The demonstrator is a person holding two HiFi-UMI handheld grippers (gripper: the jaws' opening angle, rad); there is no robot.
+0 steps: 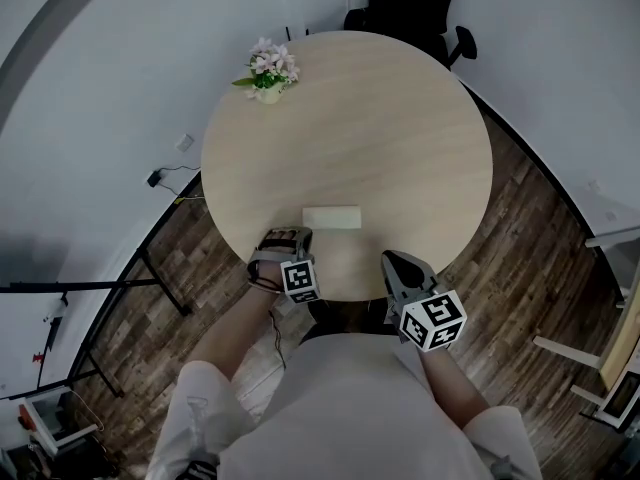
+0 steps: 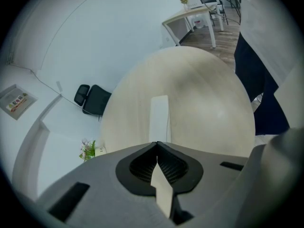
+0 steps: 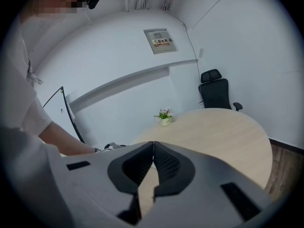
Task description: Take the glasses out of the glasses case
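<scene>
A closed white glasses case (image 1: pixel 332 217) lies near the front edge of the round wooden table (image 1: pixel 400 138). My left gripper (image 1: pixel 290 234) hangs over the table edge just short of the case's left end, jaws shut with nothing between them. In the left gripper view the case (image 2: pixel 159 118) lies lengthwise straight ahead of the closed tips (image 2: pixel 157 143). My right gripper (image 1: pixel 391 258) is at the table's front edge, to the right of the case and apart from it. Its jaws (image 3: pixel 153 143) are shut and empty. No glasses are visible.
A small pot of flowers (image 1: pixel 268 71) stands at the table's far left. A black office chair (image 1: pixel 405 3) sits behind the table. Dark metal frames (image 1: pixel 110 298) stand on the wood floor to the left, and white furniture (image 1: pixel 615 248) to the right.
</scene>
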